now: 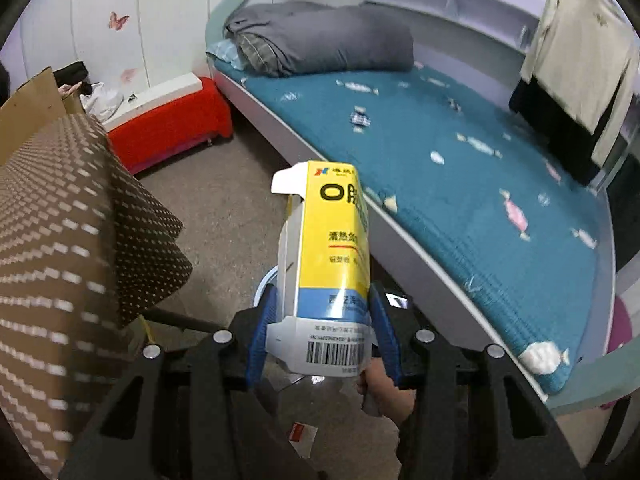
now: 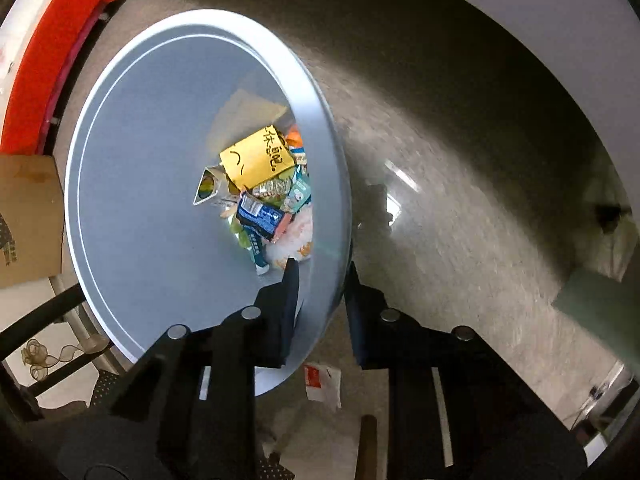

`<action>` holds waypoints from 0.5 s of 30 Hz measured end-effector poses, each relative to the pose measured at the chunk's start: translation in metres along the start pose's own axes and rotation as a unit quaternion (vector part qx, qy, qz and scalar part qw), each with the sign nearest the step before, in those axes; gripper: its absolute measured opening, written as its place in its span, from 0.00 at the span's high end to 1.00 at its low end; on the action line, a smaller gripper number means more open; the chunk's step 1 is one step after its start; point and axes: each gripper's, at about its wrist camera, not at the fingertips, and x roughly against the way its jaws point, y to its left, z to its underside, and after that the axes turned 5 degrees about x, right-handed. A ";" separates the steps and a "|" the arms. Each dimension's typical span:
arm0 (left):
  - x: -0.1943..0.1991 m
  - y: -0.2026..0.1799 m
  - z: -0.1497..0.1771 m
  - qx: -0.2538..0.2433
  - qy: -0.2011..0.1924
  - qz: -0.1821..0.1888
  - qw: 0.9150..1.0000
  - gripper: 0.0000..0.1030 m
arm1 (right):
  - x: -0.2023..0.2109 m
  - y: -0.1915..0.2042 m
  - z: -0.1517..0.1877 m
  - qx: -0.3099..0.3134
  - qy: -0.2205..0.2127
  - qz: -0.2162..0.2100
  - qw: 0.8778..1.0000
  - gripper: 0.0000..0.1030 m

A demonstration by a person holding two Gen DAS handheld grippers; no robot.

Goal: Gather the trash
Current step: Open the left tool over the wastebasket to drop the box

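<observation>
The left tool [image 1: 324, 316] is gripping a yellow and blue carton [image 1: 328, 256], its blue pads pressing on both sides of the lower end near the barcode flap, and the carton is standing up between the fingers with an open flap at its top. Behind it a bed [image 1: 460, 168] with a teal cover is carrying scattered candy wrappers [image 1: 514, 212], and a grey duvet [image 1: 320, 40] is lying at its head. A red box [image 1: 168, 124] is sitting on the floor beside the bed. The right tool [image 2: 320, 276] is pointing down, clamping the rim of a grey-blue trash bin [image 2: 160, 220] with one finger inside the wall and the other outside. Mixed wrappers [image 2: 264, 196] are lying at the bin's bottom. A red and white scrap [image 2: 322, 386] is resting on the floor just beside the bin
</observation>
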 end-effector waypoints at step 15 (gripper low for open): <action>-0.135 -0.012 0.049 -0.014 0.132 0.040 0.990 0.56 | 0.022 -0.096 0.088 -0.089 -0.002 -0.047 0.995 0.26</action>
